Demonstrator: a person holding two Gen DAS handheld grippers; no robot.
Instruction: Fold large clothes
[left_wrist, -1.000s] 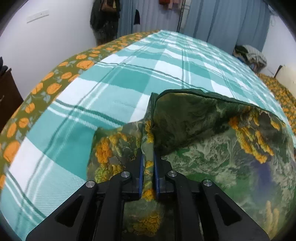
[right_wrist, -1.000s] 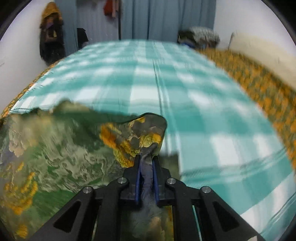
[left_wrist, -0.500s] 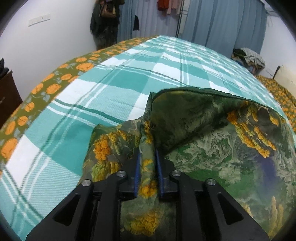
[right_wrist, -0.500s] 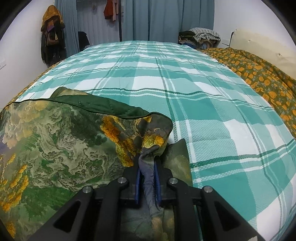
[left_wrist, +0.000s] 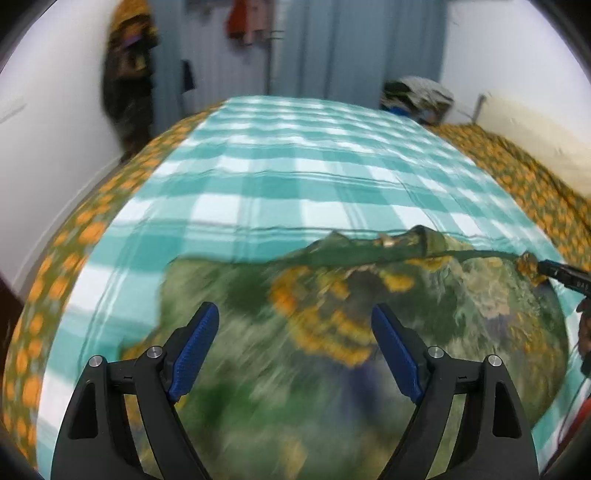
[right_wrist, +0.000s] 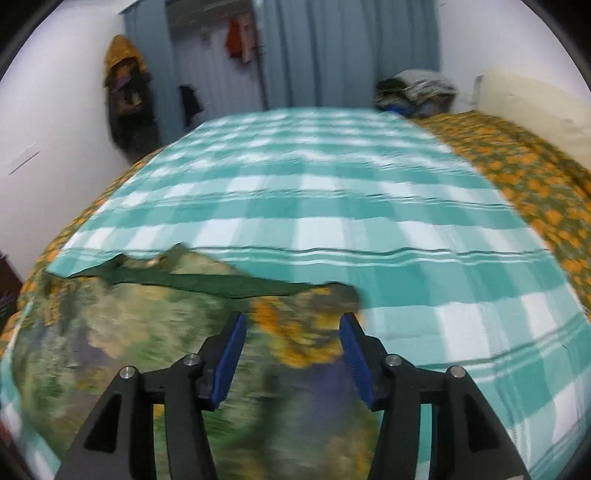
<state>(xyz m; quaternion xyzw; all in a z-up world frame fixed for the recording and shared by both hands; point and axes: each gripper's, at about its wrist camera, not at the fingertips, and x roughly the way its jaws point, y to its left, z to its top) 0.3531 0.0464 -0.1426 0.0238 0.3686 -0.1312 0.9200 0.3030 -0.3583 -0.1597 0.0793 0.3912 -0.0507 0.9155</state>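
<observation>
Left gripper (left_wrist: 291, 354) and right gripper (right_wrist: 293, 354), jaws just opened, hold nothing above the folded green garment (right_wrist: 147, 317) near the bed's (right_wrist: 332, 206) near edge; its released corners may spring open.

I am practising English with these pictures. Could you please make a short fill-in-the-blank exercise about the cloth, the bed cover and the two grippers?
1. The green printed garment lies on a teal and white ____ bed cover.
2. The left gripper has its blue fingers ____, with nothing pinched between them.
3. The flowers printed on the garment are ____.
4. The right gripper is ____ too.

Missing words: checked; open; orange; open
</observation>
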